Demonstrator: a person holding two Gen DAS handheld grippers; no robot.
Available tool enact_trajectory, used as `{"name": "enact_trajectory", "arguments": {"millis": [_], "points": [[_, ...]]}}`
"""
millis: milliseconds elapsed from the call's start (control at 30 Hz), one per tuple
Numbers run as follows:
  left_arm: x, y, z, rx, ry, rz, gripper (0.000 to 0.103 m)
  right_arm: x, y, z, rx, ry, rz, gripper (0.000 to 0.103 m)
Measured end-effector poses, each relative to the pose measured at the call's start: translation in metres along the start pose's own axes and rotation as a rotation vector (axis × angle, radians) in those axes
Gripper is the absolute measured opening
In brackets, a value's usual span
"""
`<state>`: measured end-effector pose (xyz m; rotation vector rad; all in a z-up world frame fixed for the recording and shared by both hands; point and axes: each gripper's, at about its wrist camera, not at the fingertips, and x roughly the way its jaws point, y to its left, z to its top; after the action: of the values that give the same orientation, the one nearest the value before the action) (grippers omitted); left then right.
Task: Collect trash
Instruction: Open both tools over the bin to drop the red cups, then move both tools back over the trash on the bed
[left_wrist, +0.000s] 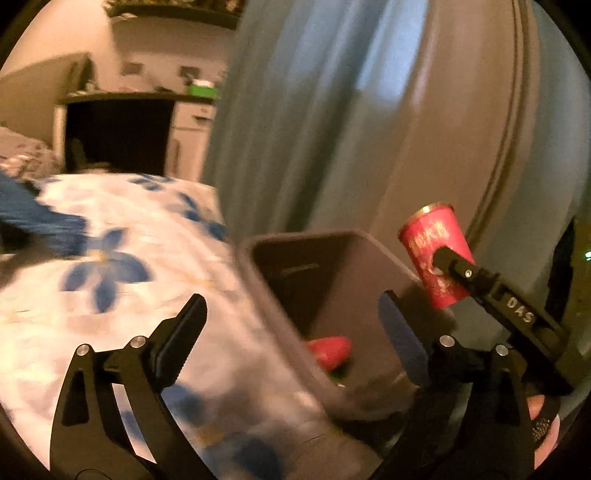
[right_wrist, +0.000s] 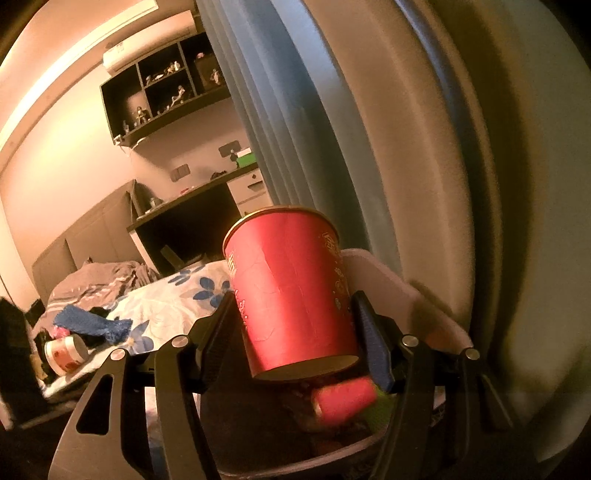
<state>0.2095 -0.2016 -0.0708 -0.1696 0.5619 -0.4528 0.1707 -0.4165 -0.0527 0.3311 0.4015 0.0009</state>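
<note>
While the right gripper (right_wrist: 295, 328) clamps the red paper cup (right_wrist: 291, 291) above the bin (left_wrist: 332, 280), the left gripper (left_wrist: 291, 332) gapes wide and empty, a red item (left_wrist: 328, 352) lying below its jaws.

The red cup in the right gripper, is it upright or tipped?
Roughly upright: red cup leans slightly, rim up, base down, between the fingers.

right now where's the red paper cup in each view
Left wrist view: the red paper cup sits right of centre, above the bin, clamped by the right gripper reaching in from the right.
Right wrist view: the red paper cup fills the centre, upright between the jaws of the right gripper.
Shared landmark: the grey bin beside the blue-flowered bedspread.
</note>
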Motion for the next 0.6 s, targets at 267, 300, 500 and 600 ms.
{"name": "enact_trajectory", "arguments": {"millis": [267, 300, 500, 600], "points": [[-0.08, 0.052, -0.007, -0.028, -0.154, 0.242, 0.097, 0.014, 0.006, -0.006, -0.025, 0.009, -0.025, 0.065], [-0.089, 0.06, -0.008, -0.04, -0.169, 0.27, 0.097, 0.014, 0.007, -0.007, -0.031, 0.006, -0.033, 0.069], [-0.124, 0.095, -0.01, -0.088, -0.217, 0.385, 0.097, 0.007, 0.016, -0.007, -0.046, -0.017, -0.065, 0.075], [-0.137, 0.106, -0.011, -0.108, -0.23, 0.416, 0.097, -0.007, 0.027, -0.006, -0.079, -0.048, -0.059, 0.076]]}}
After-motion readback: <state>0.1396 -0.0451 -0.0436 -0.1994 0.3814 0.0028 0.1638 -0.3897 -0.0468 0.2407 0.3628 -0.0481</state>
